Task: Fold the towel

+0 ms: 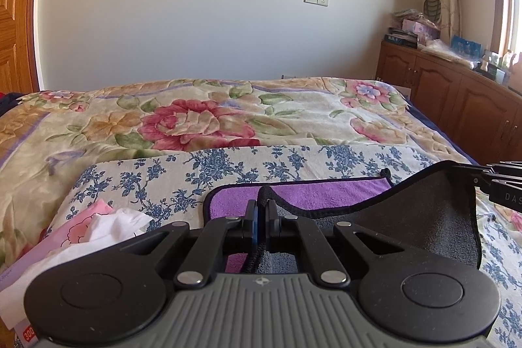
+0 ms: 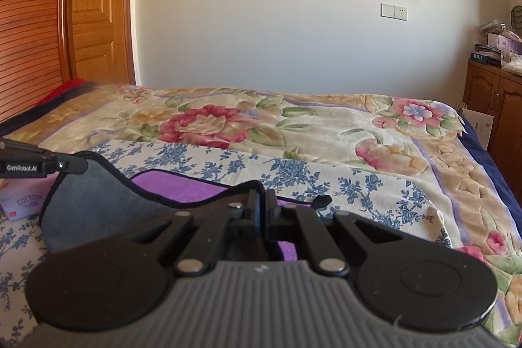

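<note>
The towel [image 1: 313, 193] is purple on one face and grey on the other, with black trim. It lies on a blue-flowered cloth [image 1: 228, 165] on the bed. My left gripper [image 1: 261, 201] is shut on the towel's black edge and holds it lifted. My right gripper [image 2: 262, 194] is shut on the other near edge; it also shows in the left wrist view [image 1: 499, 181] at the right. The grey underside [image 2: 91, 201] hangs between both grippers, folded up over the purple face [image 2: 176, 185]. The left gripper shows in the right wrist view [image 2: 78, 165].
A floral blanket [image 1: 195, 119] covers the bed. A pack of white tissues [image 1: 107, 227] lies left of the towel, with a cotton-pad box [image 2: 26, 204]. A wooden cabinet [image 1: 456, 93] stands at the right, a wooden door [image 2: 91, 5] at the left.
</note>
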Tool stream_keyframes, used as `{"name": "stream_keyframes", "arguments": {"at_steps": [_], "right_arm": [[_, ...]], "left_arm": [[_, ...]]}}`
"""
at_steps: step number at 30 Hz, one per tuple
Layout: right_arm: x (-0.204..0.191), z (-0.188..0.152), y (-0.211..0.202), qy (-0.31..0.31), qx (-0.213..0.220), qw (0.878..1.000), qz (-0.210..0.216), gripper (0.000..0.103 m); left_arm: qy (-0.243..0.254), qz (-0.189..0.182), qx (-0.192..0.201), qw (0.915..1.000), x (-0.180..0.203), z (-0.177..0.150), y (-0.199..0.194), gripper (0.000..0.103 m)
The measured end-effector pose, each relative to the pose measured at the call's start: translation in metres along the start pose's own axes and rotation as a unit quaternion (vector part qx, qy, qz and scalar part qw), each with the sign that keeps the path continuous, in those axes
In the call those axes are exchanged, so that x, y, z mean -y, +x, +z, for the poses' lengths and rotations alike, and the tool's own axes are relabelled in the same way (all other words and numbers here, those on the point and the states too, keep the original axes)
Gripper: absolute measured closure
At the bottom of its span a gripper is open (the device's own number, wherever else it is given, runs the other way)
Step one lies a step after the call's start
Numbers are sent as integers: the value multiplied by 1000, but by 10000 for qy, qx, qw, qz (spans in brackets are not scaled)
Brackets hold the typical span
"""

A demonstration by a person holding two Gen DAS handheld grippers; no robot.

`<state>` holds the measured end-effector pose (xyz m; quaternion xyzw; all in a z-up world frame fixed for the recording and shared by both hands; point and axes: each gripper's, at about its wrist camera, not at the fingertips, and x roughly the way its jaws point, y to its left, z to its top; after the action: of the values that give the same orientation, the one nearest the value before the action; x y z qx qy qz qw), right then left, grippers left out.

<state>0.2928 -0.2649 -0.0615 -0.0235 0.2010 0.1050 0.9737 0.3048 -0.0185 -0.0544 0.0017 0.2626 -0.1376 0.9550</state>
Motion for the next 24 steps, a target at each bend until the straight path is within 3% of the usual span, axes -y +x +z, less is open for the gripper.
{"name": "stream_keyframes", "arguments": {"at_steps": [24], "right_arm": [[13,8,37,119,-8,9997,-211,100]], "left_arm": [[159,193,135,9996,-3,17,31,98]]}}
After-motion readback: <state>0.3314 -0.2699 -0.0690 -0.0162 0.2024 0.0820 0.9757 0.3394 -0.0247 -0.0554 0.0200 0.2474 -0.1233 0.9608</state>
